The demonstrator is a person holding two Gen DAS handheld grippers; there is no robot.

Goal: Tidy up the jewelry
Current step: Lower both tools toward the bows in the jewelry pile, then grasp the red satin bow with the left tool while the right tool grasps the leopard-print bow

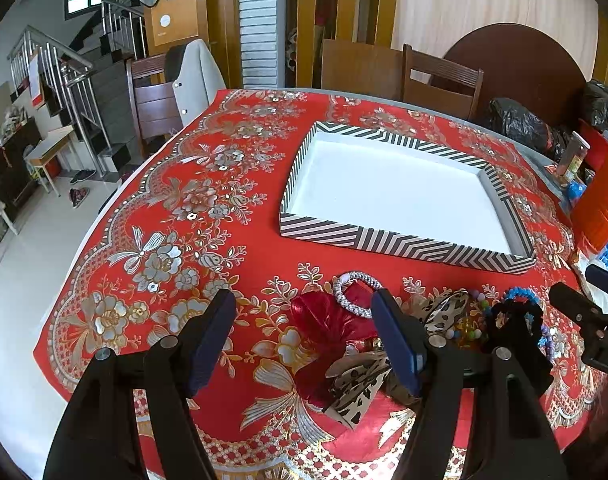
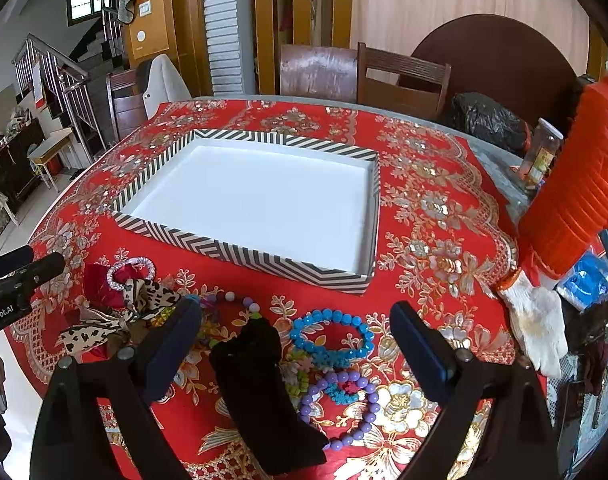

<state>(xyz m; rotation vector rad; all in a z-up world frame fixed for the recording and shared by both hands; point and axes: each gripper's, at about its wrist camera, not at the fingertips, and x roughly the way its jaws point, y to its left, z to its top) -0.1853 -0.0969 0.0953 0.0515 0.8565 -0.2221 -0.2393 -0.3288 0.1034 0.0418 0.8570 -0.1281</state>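
Observation:
A striped black-and-white tray (image 1: pixel 404 246) (image 2: pixel 248 258) with a bare white floor sits mid-table. Jewelry lies in front of it: a silver beaded bracelet (image 1: pixel 354 288) (image 2: pixel 130 270) on a red bow (image 1: pixel 328 326), a leopard-print bow (image 1: pixel 360 380) (image 2: pixel 144 300), a black scrunchie (image 2: pixel 260 380), a blue bead bracelet (image 2: pixel 332 336) and a purple bead bracelet (image 2: pixel 344 412). My left gripper (image 1: pixel 304 320) is open above the red bow. My right gripper (image 2: pixel 296 332) is open above the black scrunchie and blue bracelet.
A red floral tablecloth (image 1: pixel 176 216) covers the round table. An orange pleated object (image 2: pixel 576 184), a white glove (image 2: pixel 540 320), a jar (image 2: pixel 542 156) and black bags (image 2: pixel 488 120) crowd the right edge. Wooden chairs (image 1: pixel 440 80) stand behind.

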